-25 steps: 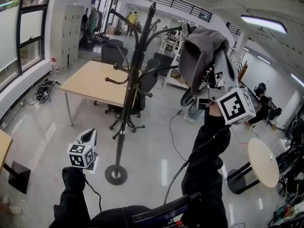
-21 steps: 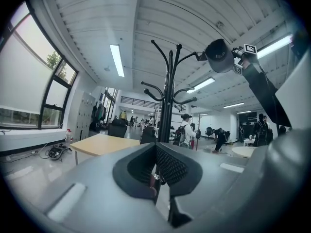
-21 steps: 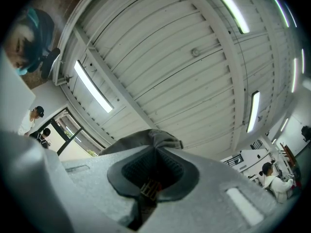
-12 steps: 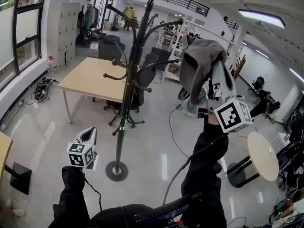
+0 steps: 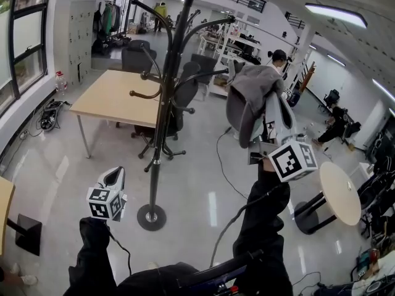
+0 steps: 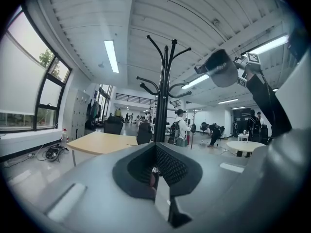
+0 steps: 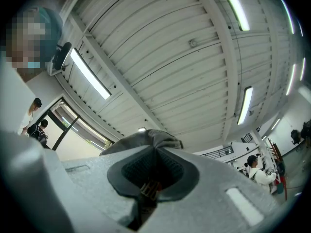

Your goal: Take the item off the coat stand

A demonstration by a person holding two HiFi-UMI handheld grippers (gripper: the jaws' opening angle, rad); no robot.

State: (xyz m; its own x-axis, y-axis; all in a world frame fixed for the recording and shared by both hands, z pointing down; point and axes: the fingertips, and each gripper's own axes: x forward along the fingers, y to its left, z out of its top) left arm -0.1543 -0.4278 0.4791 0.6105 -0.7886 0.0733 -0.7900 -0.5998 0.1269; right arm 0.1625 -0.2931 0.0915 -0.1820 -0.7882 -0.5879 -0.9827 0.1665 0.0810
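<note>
Over the office floor [image 5: 55,165]: grey garment [image 5: 250,97] lower, clear of coat stand [image 5: 162,113]

No words, numbers or brand names can be read anywhere in this room from here. The only printed marks are the black-and-white square patterns on the left cube [image 5: 106,202] and the right cube [image 5: 291,161], and they carry no letters or digits. Any print on the far walls and shelves is too small to make out.
</note>
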